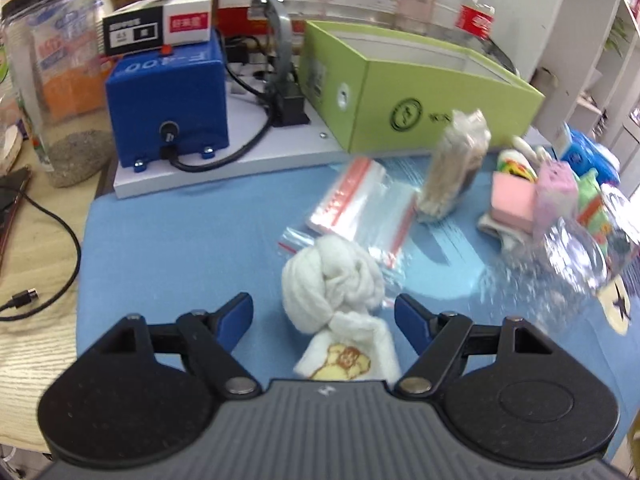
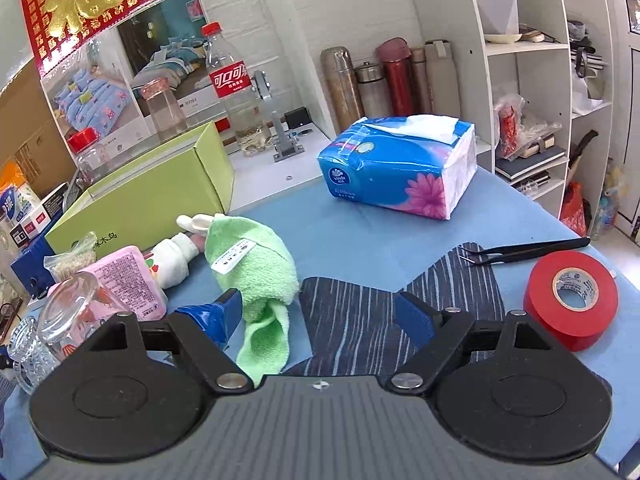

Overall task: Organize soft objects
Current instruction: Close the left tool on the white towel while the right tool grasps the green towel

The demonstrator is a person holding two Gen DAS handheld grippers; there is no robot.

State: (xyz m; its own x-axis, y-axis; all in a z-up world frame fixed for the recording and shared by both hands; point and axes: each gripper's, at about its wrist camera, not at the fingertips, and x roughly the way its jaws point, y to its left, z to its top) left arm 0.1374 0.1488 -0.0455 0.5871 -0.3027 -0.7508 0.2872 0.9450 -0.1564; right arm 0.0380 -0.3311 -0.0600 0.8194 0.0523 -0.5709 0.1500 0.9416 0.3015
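A rolled white towel (image 1: 334, 280) with a yellow cartoon print lies on the blue mat (image 1: 180, 240), between the jaws of my open left gripper (image 1: 323, 314). An open green box (image 1: 400, 92) stands behind it; it also shows in the right wrist view (image 2: 160, 196). My right gripper (image 2: 320, 310) is open above a dark striped cloth (image 2: 352, 320). A green towel (image 2: 260, 268) lies by its left finger (image 2: 224, 312). A white baby sock (image 2: 172, 258) and a pink packet (image 2: 128, 276) lie further left.
Zip bags (image 1: 360, 208), a bag of cotton swabs (image 1: 452, 168), a pink sponge (image 1: 514, 200) and a glass jar (image 1: 576, 248) lie on the mat. A blue machine (image 1: 168, 100) stands behind. A tissue pack (image 2: 400, 168), red tape (image 2: 572, 304) and black tweezers (image 2: 528, 252) sit to the right.
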